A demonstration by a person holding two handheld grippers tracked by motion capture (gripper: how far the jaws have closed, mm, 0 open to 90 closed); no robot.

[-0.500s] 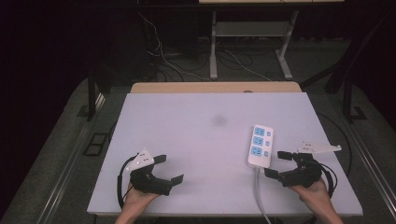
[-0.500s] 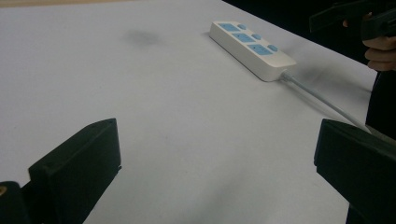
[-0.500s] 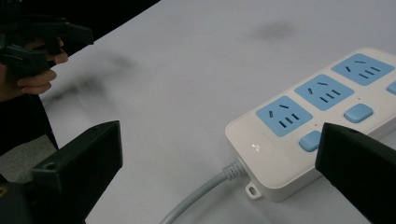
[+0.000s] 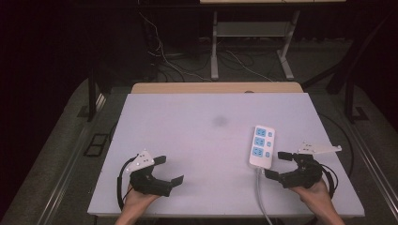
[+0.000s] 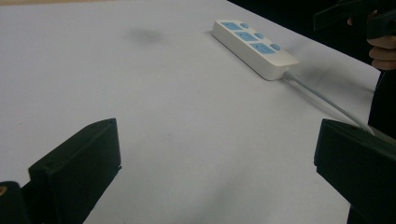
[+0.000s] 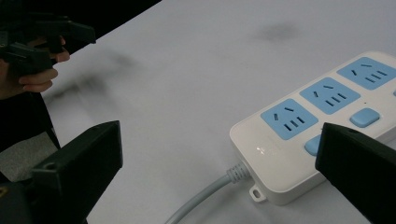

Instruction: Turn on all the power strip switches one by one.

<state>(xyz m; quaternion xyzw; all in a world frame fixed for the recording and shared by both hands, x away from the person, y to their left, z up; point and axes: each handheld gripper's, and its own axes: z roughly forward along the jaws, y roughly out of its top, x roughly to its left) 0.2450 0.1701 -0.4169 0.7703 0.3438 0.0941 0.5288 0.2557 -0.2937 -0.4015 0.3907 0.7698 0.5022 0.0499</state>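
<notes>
A white power strip [image 4: 262, 146] lies flat on the pale table [image 4: 187, 122], toward the right side and roughly halfway between the near and far edges. It carries three blue socket faces in a row, each with a small blue switch beside it, and its grey cable [image 4: 259, 192] leaves the near end and runs off toward the person's edge of the table.

The right gripper [image 4: 280, 164] sits just beside the strip's near end, on its right, with its jaws spread wide and nothing between them. In the right gripper view the strip [image 6: 327, 121] lies close ahead, one jaw overlapping its right-hand edge in the picture (whether that jaw actually touches the casing I cannot tell), and the cable [image 6: 205, 198] curves out toward the bottom.

The left gripper [image 4: 168, 169] rests near the table's front-left corner, well apart from the strip, its jaws likewise spread and empty. In the left gripper view the strip [image 5: 254, 46] lies far off at the upper right, with its cable [image 5: 327, 100] trailing down to the right.

A faint dark smudge [image 4: 219, 121] marks the tabletop near the middle, beyond and left of the strip.
</notes>
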